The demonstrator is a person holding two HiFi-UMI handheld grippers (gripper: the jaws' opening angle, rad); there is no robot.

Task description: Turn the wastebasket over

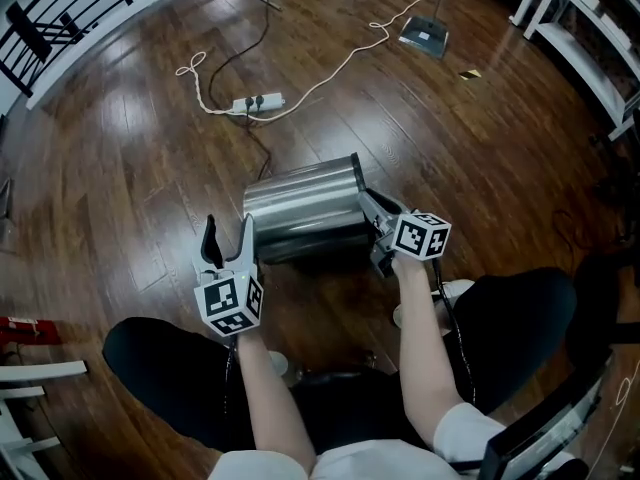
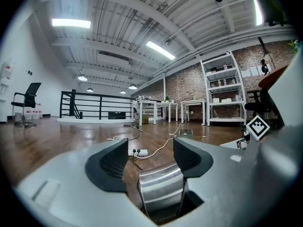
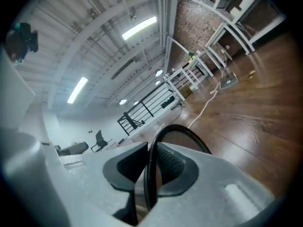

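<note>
A shiny steel wastebasket (image 1: pixel 300 208) lies on its side on the wooden floor, its black-rimmed mouth facing right. My right gripper (image 1: pixel 372 214) is shut on that black rim (image 3: pixel 189 132), which runs as a thin band between the two pads (image 3: pixel 173 167). My left gripper (image 1: pixel 228 233) is open at the basket's near left end. In the left gripper view the steel wall (image 2: pixel 161 188) shows low between the spread jaws, with the pads (image 2: pixel 113 162) apart from it.
A white power strip (image 1: pixel 258 101) and a long white cable (image 1: pixel 340 63) lie on the floor beyond the basket. A flat grey item (image 1: pixel 425 36) sits farther back. White shelving (image 1: pixel 590 38) stands at the right, a black railing (image 1: pixel 70 8) at the far left. My knees flank the near floor.
</note>
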